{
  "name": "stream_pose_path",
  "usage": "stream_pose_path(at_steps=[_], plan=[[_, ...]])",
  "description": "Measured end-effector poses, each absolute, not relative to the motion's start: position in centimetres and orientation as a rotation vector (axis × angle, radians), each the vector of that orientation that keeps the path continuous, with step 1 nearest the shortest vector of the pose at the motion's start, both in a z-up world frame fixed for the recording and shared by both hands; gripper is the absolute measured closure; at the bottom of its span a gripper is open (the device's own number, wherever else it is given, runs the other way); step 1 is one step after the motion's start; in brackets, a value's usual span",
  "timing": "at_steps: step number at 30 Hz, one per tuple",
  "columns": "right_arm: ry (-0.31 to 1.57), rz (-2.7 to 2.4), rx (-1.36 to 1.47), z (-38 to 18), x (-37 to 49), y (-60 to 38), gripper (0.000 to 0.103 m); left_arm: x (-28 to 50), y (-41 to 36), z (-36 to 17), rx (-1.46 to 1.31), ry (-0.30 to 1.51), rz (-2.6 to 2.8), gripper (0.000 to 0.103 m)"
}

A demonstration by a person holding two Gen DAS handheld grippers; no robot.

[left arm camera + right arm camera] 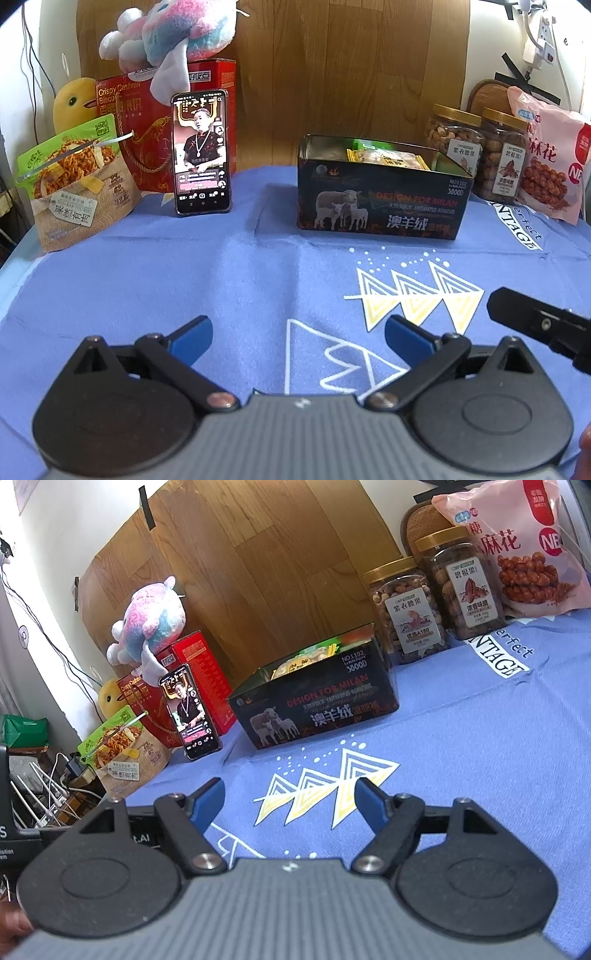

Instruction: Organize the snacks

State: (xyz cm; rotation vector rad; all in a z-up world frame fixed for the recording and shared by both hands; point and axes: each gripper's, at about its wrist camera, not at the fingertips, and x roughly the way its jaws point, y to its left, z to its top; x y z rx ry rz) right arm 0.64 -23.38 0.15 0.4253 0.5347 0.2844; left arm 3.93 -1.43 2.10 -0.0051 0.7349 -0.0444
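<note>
A black open box with sheep printed on its side stands at the back of the blue cloth and holds wrapped snack packets; it also shows in the right wrist view. Two nut jars and a pink snack bag stand to its right. A green-and-brown snack pouch stands at the far left. My left gripper is open and empty, low over the cloth in front of the box. My right gripper is open and empty, to the right of the left one.
A phone with a lit screen leans against a red biscuit box at the back left, with plush toys on and beside it. A wooden board stands behind. Cables and a rack lie beyond the table's left edge.
</note>
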Motion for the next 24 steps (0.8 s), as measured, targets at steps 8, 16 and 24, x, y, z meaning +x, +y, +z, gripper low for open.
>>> stream_pose_path(at_steps=[8,16,24], plan=[[0.539,0.285,0.429,0.01,0.63,-23.40,0.024,4.15,-1.43,1.91,0.007,0.744,-0.025,0.000],[0.537,0.286,0.429,-0.03,0.60,-23.40,0.024,4.24,-1.20,1.98,0.004,0.750,-0.011,0.000],[0.536,0.285,0.429,-0.04,0.47,-23.35,0.024,4.09,-1.25,2.26,-0.002,0.752,-0.017,0.000]])
